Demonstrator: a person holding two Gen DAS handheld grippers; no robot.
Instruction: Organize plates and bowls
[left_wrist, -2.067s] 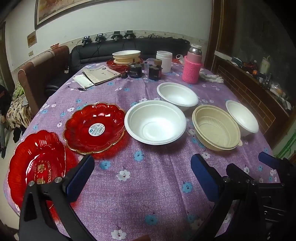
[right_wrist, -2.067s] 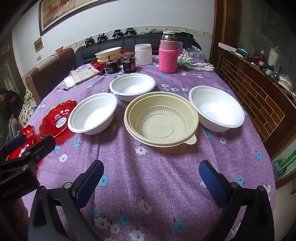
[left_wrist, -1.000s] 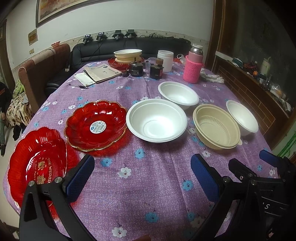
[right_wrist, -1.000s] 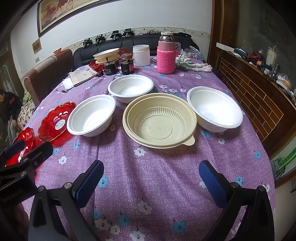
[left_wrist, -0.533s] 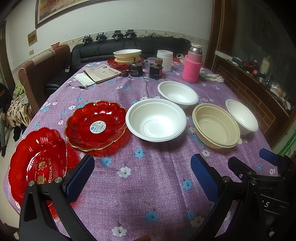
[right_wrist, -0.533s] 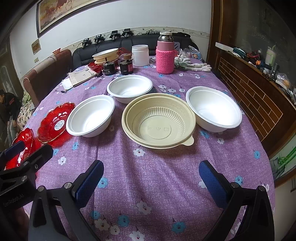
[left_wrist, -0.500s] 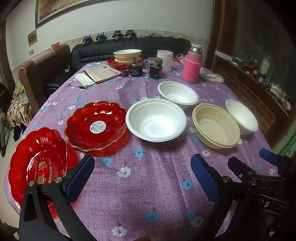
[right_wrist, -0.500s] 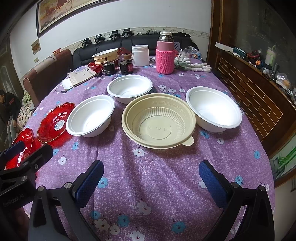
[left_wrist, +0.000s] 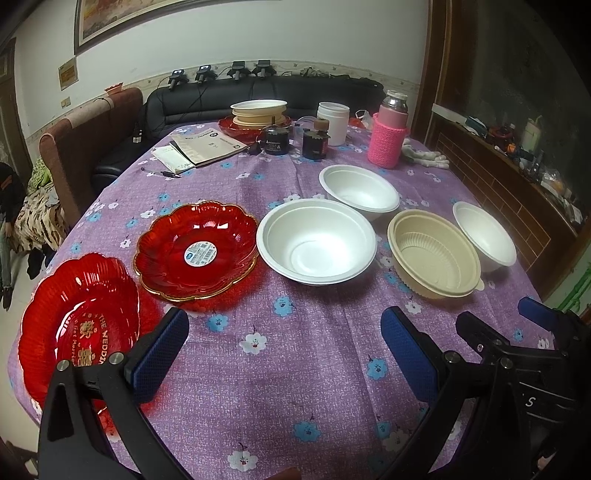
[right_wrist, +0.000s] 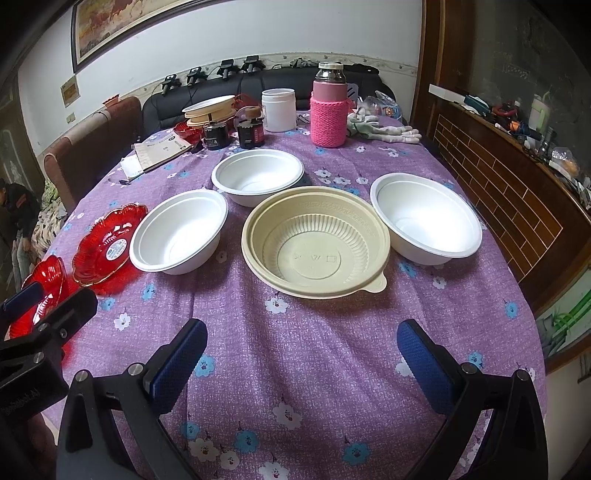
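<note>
You are holding both the left gripper (left_wrist: 284, 339) and the right gripper (right_wrist: 301, 345) released over the surface's near edge, so the thin white foam bowls (right_wrist: 179, 230) just beyond, sitting rim to rim, risk crushing or knocking neighbours.

Left gripper (left_wrist: 284, 347) and right gripper (right_wrist: 301, 356) hover side by side, jaws spread wide.

A pink-sleeved flask (right_wrist: 328, 110) stands beside a white jar (right_wrist: 278, 110), gloves (right_wrist: 384, 127) and booklet (left_wrist: 208, 147).
</note>
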